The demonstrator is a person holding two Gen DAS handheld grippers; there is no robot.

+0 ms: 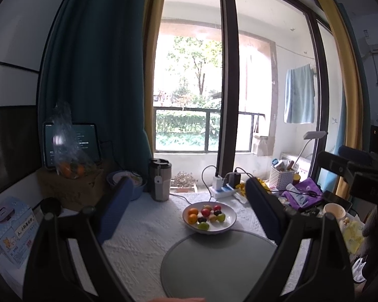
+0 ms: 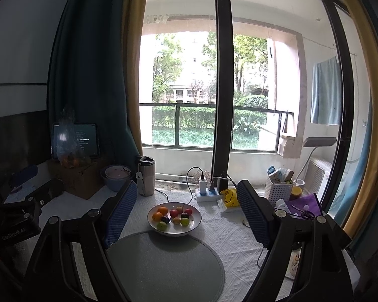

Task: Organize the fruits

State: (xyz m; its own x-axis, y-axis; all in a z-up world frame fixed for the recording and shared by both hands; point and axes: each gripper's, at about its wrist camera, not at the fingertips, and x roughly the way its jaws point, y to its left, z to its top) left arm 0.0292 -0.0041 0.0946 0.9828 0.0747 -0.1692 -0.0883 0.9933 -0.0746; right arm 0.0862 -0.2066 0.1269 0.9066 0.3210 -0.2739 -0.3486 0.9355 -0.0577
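A white plate (image 1: pixel 229 216) holds several small fruits: two oranges (image 1: pixel 193 214), red ones, dark ones and green ones (image 1: pixel 203 225). It stands on the white tablecloth just behind a round grey mat (image 1: pixel 214 264). The plate (image 2: pixel 196 222) and the mat (image 2: pixel 163 266) also show in the right wrist view. My left gripper (image 1: pixel 189 191) is open and empty, held above the table short of the plate. My right gripper (image 2: pixel 186 196) is open and empty, likewise short of the plate. The right gripper's body shows at the right edge of the left wrist view.
Behind the plate stand a steel tumbler (image 1: pixel 160 180), a power strip with chargers (image 1: pixel 223 188) and cables, a blue bowl (image 1: pixel 136 183), a cardboard box with a bag of oranges (image 1: pixel 70 168), a tablet (image 1: pixel 71 142), a white basket (image 1: pixel 282 176) and purple cloth (image 1: pixel 305 193). A window is beyond.
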